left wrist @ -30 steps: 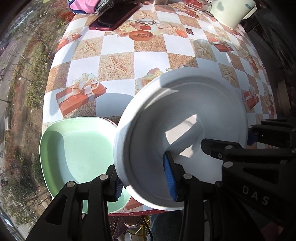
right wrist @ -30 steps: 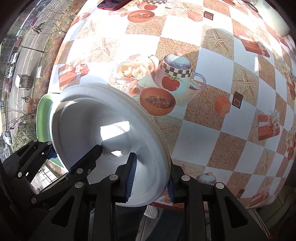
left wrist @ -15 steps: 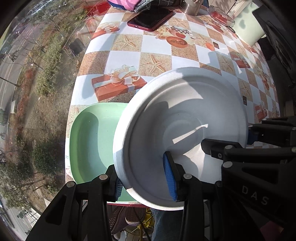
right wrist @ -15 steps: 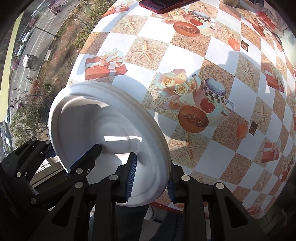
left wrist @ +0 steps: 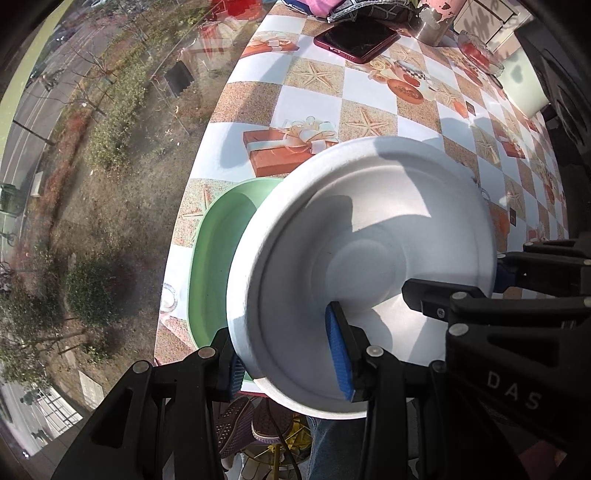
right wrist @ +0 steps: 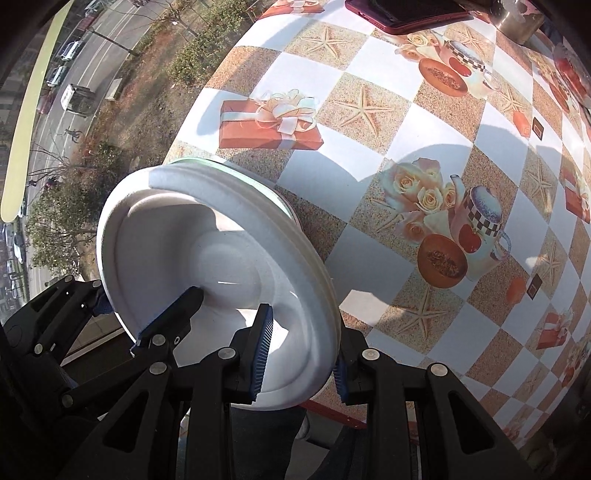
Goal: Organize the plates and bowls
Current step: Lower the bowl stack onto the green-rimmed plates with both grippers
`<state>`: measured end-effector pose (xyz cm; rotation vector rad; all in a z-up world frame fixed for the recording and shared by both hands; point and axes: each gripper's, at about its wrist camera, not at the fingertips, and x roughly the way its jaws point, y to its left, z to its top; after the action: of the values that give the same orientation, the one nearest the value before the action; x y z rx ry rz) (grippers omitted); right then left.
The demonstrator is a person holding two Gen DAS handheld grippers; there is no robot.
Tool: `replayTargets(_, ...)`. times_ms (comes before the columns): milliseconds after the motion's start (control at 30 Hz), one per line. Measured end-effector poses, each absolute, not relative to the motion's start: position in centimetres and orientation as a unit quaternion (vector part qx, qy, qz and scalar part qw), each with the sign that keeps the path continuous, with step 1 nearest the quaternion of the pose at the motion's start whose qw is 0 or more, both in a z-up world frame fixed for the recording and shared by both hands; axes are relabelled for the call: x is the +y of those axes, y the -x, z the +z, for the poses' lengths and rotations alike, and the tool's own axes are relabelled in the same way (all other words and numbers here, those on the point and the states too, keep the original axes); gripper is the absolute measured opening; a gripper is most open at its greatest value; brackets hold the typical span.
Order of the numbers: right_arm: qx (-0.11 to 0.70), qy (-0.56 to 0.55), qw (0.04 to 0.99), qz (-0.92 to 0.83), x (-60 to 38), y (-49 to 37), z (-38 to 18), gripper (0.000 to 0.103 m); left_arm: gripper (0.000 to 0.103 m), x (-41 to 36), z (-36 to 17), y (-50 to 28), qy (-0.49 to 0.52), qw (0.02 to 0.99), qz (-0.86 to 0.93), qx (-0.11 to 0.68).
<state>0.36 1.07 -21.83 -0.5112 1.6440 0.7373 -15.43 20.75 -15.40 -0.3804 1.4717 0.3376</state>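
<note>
Between my two hand-held grippers hangs one white plate (left wrist: 369,258), tilted, above one green plate (left wrist: 218,258). My left hand-held gripper (left wrist: 288,363) and right hand-held gripper (right wrist: 301,354) each clamp its near rim.

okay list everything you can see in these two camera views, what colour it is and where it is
white plate: 1, white, held tilted above the table's near edge by both grippers
green plate: 1, pale green, on the table's near corner, partly behind the white plate
phone: 1, dark red, far side of table
metal cup: 1, silver, beside the phone
tablecloth: 1, checked white and tan with printed pictures
left gripper: black, blue pads, clamping the white plate's rim
right gripper: black, blue pads, clamping the rim
</note>
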Motion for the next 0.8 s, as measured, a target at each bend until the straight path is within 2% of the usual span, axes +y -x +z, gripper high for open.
replayTargets(167, 0.707, 0.219, 0.588, 0.327, 1.7, -0.3, -22.1, 0.032, 0.042, 21.6, -15.8, 16.1, 0.195, 0.706, 0.164, 0.661)
replayTargets(800, 0.713, 0.234, 0.570, 0.335, 3.4, 0.0, -23.3, 0.032, 0.042, 21.9, -16.5, 16.5, 0.186, 0.692, 0.178, 0.675)
